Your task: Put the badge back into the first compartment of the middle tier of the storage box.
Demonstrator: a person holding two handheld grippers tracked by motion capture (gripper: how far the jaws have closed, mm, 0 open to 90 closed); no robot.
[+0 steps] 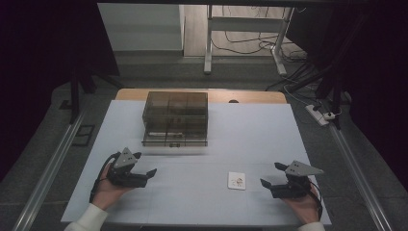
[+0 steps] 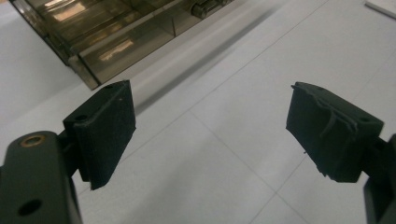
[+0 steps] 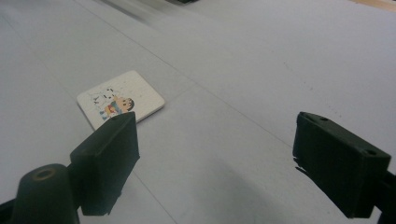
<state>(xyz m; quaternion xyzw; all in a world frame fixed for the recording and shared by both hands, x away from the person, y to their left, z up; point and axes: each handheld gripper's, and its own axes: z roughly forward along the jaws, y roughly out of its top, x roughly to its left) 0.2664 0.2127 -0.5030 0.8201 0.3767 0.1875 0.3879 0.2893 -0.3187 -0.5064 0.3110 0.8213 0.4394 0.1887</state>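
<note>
My left claw (image 1: 146, 172) sits low over the near left part of the table (image 1: 192, 192), its jaws spread wide with only bare white surface between them. In the left gripper view its two black pads (image 2: 105, 130) stand well apart and nothing touches either one. My right claw (image 1: 270, 174) hangs over the near right part of the table, also spread wide and holding nothing; in the right gripper view its pads (image 3: 109, 158) frame only the tabletop.

Just beside my right claw, toward the middle of the table, lies a small white card (image 1: 236, 180) with rounded corners and a little cartoon figure printed on it. It lies flat, face up, apart from both claws. In the right gripper view the card (image 3: 120, 103) sits just past the tip of the left-hand pad, not between the jaws.

Farther back, ahead of my left claw and a bit toward the centre, stands a smoky see-through box (image 1: 175, 119) split into compartments, well apart from the card. In the left gripper view its near corner (image 2: 100, 44) shows beyond my pads. What lies in its compartments I cannot tell
</note>
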